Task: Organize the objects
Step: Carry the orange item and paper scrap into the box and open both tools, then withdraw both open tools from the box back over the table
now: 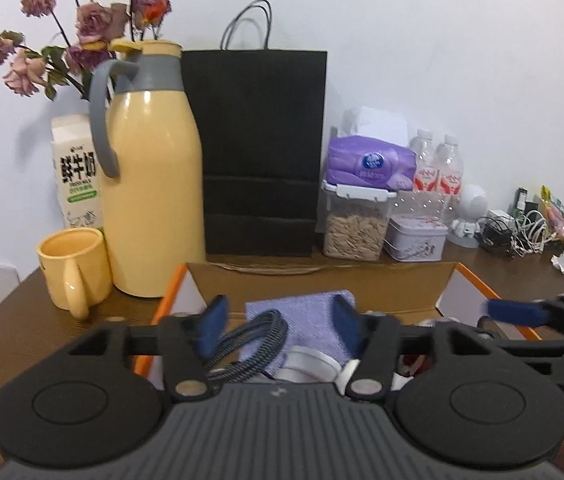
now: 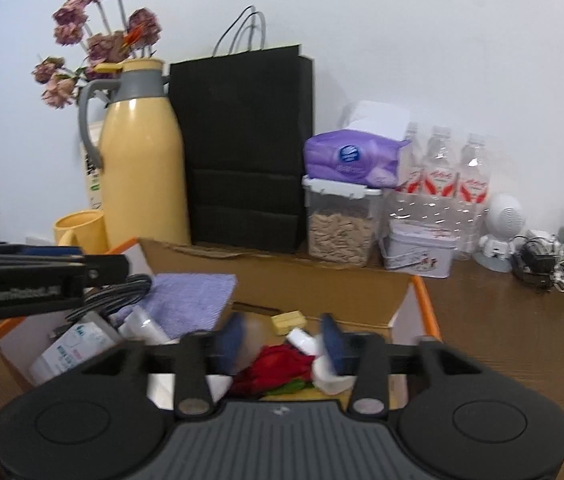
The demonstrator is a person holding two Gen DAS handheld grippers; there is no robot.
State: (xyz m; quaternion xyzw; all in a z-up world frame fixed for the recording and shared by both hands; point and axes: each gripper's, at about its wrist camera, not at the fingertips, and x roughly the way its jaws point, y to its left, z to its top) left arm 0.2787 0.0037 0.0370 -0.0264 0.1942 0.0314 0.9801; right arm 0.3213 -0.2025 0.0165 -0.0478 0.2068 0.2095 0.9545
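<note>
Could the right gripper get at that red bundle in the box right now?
Probably yes. The right gripper hangs open just above the red bundle, which lies uncovered in the open cardboard box. Only a small white tube beside it might get nudged.

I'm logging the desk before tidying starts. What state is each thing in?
Cardboard box: flaps open, items inside.
Thermos jug: upright, lid on.
Mug: upright.
Paper bag: standing.
Seed container: lid on.
Left hand-held gripper: open.
Right hand-held gripper: open.
</note>
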